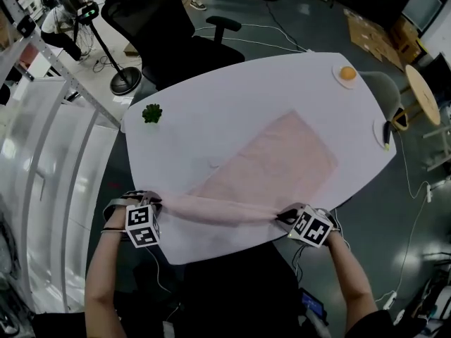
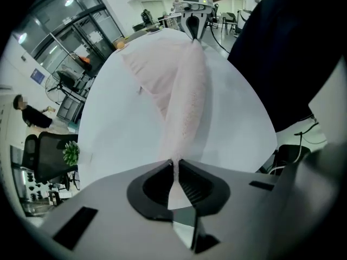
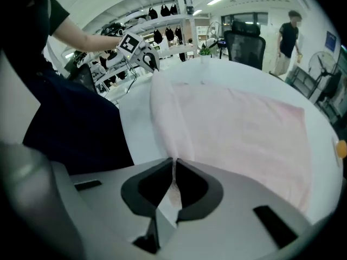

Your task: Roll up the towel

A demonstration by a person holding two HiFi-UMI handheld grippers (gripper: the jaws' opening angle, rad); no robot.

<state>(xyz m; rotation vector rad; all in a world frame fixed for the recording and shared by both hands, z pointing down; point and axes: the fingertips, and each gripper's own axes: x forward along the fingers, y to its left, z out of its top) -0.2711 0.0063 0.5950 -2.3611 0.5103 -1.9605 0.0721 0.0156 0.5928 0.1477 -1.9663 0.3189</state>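
A pale pink towel (image 1: 275, 162) lies spread on the white table (image 1: 232, 97), its near edge gathered into a raised fold (image 1: 218, 210) along the table's front. My left gripper (image 1: 161, 204) is shut on the fold's left end, and the cloth runs out from between its jaws (image 2: 174, 164). My right gripper (image 1: 280, 217) is shut on the fold's right end, with the towel (image 3: 233, 129) stretching away from its jaws (image 3: 174, 161) toward the left gripper (image 3: 147, 58). In the left gripper view the right gripper (image 2: 194, 23) stands at the fold's far end.
A small green plant (image 1: 151, 113) sits at the table's left. An orange (image 1: 347, 72) on a small plate lies at the far right corner, and another small plate (image 1: 384, 132) with a dark stick is at the right edge. A black office chair (image 1: 169, 27) stands behind the table.
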